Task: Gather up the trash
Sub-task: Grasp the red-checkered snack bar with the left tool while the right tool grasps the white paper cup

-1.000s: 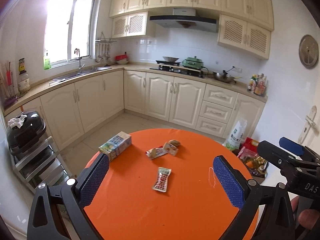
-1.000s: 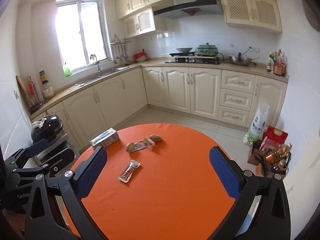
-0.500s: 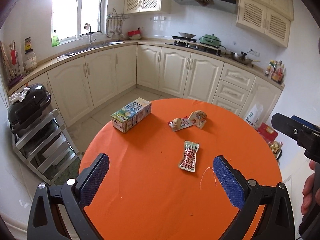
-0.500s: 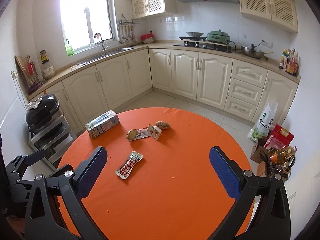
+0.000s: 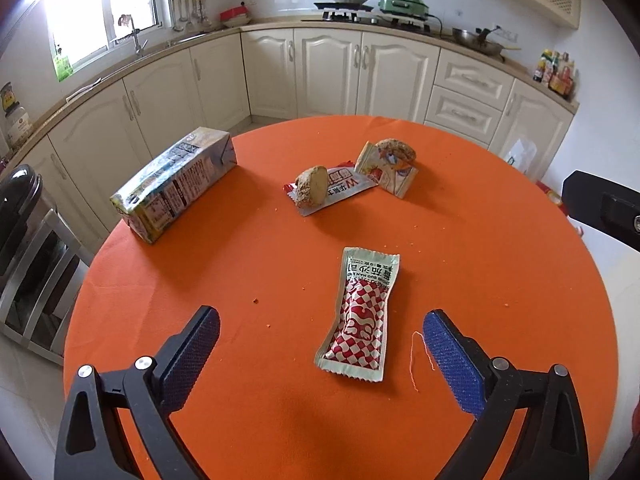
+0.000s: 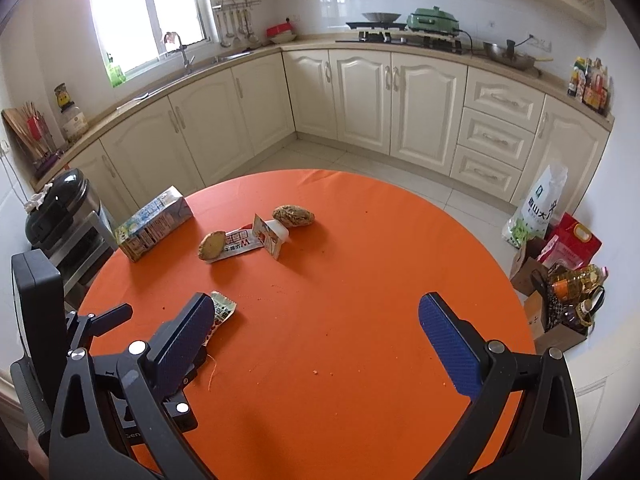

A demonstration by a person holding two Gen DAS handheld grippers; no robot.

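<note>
A red-and-white checked sauce sachet [image 5: 362, 316] lies flat on the round orange table [image 5: 500, 280]. My left gripper [image 5: 322, 320] hovers low over it with its jaws closing; the sachet sits between the fingers, nearer the right one, and neither pad touches it. Farther back lie a milk carton [image 5: 176, 184] on its side, a biscuit half [image 5: 311, 186] on a flat wrapper [image 5: 350, 182], and a small pack [image 5: 386, 174] with a biscuit [image 5: 396, 150] behind it. My right gripper [image 6: 316, 304] is open over bare cloth, and its left finger hides most of the sachet [image 6: 222, 308].
Crumbs and a loose thread [image 5: 418, 356] dot the cloth. A black lidded bin [image 6: 56, 208] stands on a metal rack left of the table. A rice bag [image 6: 538, 208], boxes and oil bottles [image 6: 572, 280] stand on the floor at the right. Cream cabinets line the far walls.
Both grippers have sunk toward the table and tipped downward. The left one moved forward until the sachet came between its fingers, and its jaws have narrowed slightly.
</note>
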